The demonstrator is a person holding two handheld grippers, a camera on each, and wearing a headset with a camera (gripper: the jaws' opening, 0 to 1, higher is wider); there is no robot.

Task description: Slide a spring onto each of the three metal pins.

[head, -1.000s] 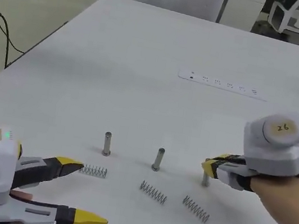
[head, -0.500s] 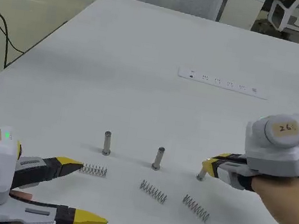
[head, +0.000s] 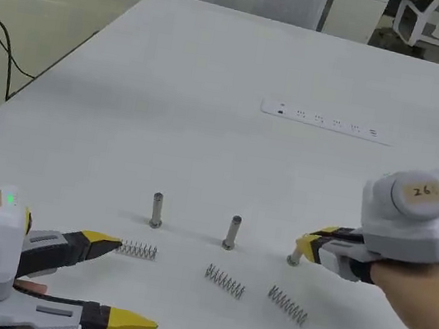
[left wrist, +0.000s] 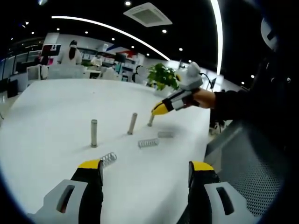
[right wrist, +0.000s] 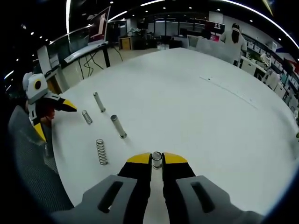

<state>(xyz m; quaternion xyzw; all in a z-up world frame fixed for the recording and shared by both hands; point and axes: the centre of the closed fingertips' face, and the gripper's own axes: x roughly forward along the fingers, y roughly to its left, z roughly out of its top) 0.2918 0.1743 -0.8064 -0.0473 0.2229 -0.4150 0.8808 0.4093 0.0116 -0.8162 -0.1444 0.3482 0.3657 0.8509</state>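
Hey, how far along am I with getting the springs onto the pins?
Nothing done yet: the left spring, middle spring and right spring lie loose on the table. In hand: the right gripper is shut on the right pin; the left gripper is open near the left spring. Left: all three pins need springs.

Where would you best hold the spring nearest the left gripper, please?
I'd grip the spring across its coils near one end, from above, with the open left gripper. It lies flat on the table, so its sides are exposed and the far end stays free.
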